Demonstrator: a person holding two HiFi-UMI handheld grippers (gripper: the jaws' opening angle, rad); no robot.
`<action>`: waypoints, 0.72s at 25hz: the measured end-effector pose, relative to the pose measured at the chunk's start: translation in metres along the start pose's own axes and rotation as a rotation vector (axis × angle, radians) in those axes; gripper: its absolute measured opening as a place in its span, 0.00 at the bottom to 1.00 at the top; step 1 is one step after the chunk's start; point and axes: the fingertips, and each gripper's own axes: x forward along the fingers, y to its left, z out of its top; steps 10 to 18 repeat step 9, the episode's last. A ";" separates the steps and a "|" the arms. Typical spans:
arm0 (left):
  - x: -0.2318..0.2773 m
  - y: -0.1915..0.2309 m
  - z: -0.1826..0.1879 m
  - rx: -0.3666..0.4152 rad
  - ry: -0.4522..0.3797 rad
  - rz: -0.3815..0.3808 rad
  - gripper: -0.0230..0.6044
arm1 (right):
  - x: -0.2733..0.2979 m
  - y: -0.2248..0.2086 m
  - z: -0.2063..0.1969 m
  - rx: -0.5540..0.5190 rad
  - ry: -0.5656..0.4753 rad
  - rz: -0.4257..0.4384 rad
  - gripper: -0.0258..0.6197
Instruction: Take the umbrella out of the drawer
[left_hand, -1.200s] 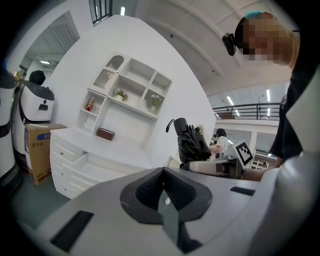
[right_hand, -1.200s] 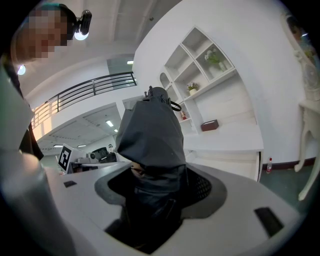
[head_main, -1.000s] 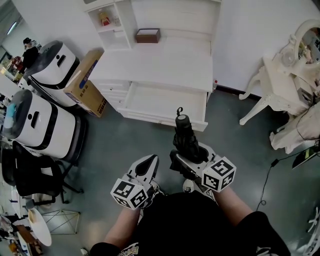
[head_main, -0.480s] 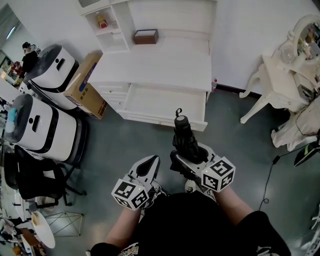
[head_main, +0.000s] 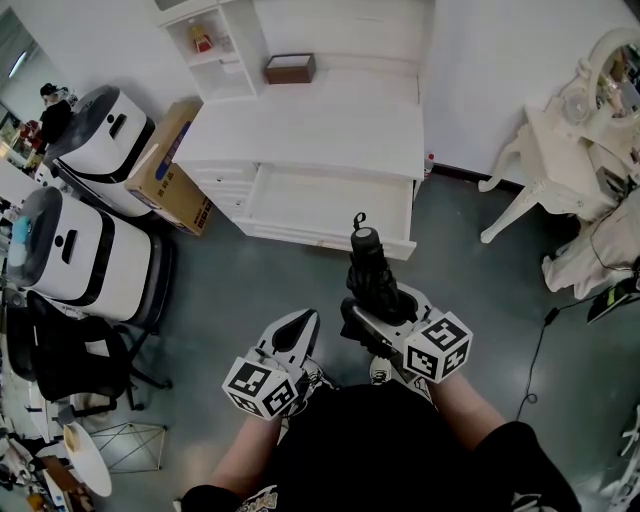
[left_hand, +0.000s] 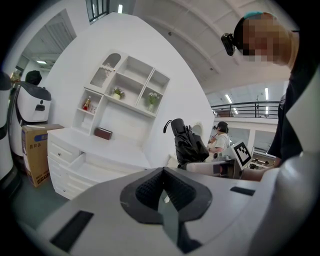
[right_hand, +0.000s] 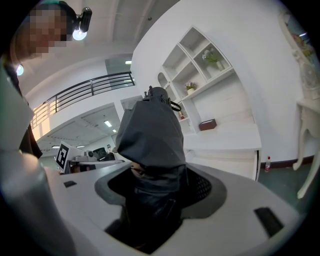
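My right gripper is shut on a folded black umbrella, which sticks up and forward with its handle and wrist loop at the far end. In the right gripper view the umbrella fills the space between the jaws of that gripper. The white drawer stands pulled out under the desk, and nothing shows inside it. My left gripper hangs to the left of the umbrella, shut and holding nothing. Seen from the left gripper, the umbrella is off to the right.
A white desk with shelves and a small brown box stands ahead. A cardboard box and two white machines are at the left. A white ornate table stands right. Grey floor lies between me and the drawer.
The scene has shifted slightly in the head view. Both grippers and the umbrella keep their places relative to each other.
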 end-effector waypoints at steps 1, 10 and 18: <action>0.000 0.000 0.000 -0.001 -0.001 0.000 0.04 | 0.000 0.000 -0.001 0.000 0.001 0.000 0.46; 0.003 0.001 -0.003 -0.004 -0.002 0.000 0.04 | 0.002 -0.003 -0.002 -0.002 0.006 0.002 0.46; 0.003 0.001 -0.003 -0.004 -0.002 0.000 0.04 | 0.002 -0.003 -0.002 -0.002 0.006 0.002 0.46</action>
